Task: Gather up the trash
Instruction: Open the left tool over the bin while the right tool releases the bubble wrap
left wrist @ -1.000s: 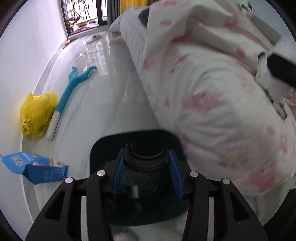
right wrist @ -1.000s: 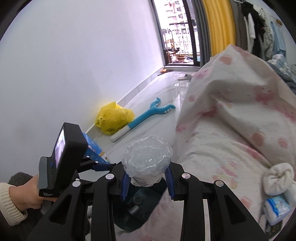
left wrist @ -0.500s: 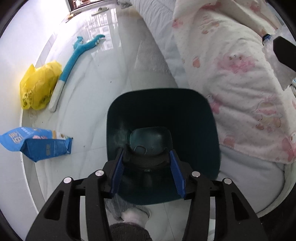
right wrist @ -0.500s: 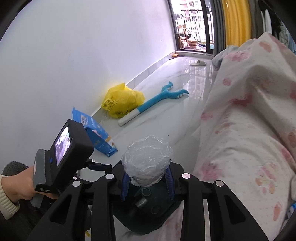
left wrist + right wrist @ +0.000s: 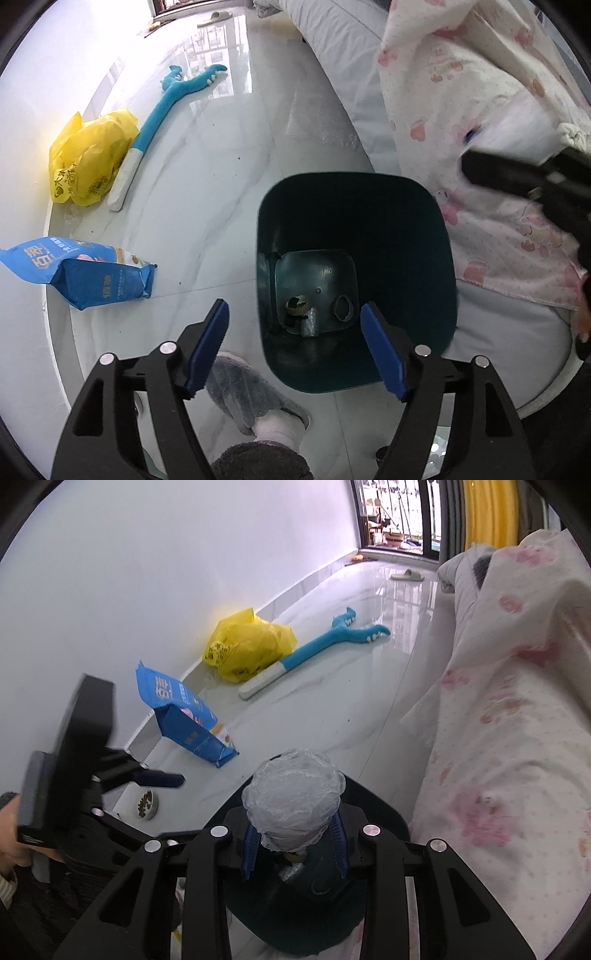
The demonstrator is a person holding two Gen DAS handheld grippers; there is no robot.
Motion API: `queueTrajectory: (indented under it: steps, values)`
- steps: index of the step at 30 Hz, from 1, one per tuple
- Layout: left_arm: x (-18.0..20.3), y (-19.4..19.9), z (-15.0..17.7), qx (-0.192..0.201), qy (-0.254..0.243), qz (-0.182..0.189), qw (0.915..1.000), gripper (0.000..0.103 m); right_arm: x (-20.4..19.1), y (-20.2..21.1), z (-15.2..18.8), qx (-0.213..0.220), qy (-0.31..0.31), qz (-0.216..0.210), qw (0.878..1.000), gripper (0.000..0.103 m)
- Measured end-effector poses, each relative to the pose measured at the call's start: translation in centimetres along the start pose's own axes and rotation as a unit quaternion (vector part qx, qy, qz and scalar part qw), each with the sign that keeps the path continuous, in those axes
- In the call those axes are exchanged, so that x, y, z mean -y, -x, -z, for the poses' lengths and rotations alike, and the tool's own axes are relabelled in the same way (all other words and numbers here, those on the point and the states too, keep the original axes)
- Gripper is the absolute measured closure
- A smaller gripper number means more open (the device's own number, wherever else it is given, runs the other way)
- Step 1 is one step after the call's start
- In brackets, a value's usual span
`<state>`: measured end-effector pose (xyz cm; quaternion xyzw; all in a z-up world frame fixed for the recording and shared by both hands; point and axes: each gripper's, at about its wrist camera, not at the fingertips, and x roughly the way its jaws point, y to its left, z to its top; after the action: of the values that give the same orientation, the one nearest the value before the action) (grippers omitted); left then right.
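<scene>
Since the earlier frames, the left gripper has let go of the dark teal plastic trash bin: its jaws have just been opening and now stand wide apart with nothing between the blue pads, where a second ago they were clamped on the bin's near rim. That bin now stands on the pale glossy floor directly below and ahead of the left gripper, its mouth open upward, with a few scraps lying at the bottom, though the dark interior makes them hard to identify. Over in the right wrist view, the right gripper is clamped tight on a crumpled ball of clear plastic wrap, which sits just above the bin's opening. To the left of both tools, a blue printed packet lies on the floor by the white wall, and farther out in that direction sit a crumpled yellow plastic bag and a long blue toy with a white handle. To the right of the tools, a white quilt with pink prints hangs over the bed edge close beside the bin. Below the left gripper, a grey fluffy slipper shows beside the bin.
</scene>
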<state>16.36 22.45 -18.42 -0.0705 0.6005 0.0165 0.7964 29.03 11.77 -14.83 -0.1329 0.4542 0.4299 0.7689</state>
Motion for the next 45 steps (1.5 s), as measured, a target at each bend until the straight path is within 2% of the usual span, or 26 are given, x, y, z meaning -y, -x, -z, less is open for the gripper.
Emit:
queueTrajectory:
  steps: [10,22,30,42,43,44,45]
  values:
    - [-1.5,2.8,0.2,0.055,0.002,-0.001,0.9985,0.021,-1.4,-4.5,0.3,-0.047,0.004,0.004,0.999,0.069]
    - [-2.6,6.6,0.2,0.131,0.011,0.007,0.9913,0.019,-1.9,-9.4,1.8,-0.117,0.000,0.017,0.993,0.069]
    - [-3.0,9.9,0.3,0.200,0.023,0.022,0.9793,0.019,-2.3,-12.0,3.1,-0.161,0.004,0.025,0.987,0.069]
    - [-3.0,14.0,0.4,0.284,0.034,0.022,0.9579,0.019,-2.2,-14.3,5.4,-0.218,0.013,0.047,0.975,0.068]
    - [-2.9,14.3,0.4,0.291,0.035,0.021,0.9560,0.019,-2.2,-14.4,5.5,-0.224,0.013,0.049,0.973,0.063]
    - [-2.9,14.6,0.3,0.298,0.036,0.021,0.9538,0.019,-2.1,-14.5,5.8,-0.232,0.012,0.051,0.971,0.052]
    - [-2.8,14.9,0.3,0.303,0.036,0.022,0.9521,0.018,-2.1,-14.4,5.8,-0.232,0.012,0.053,0.971,0.045]
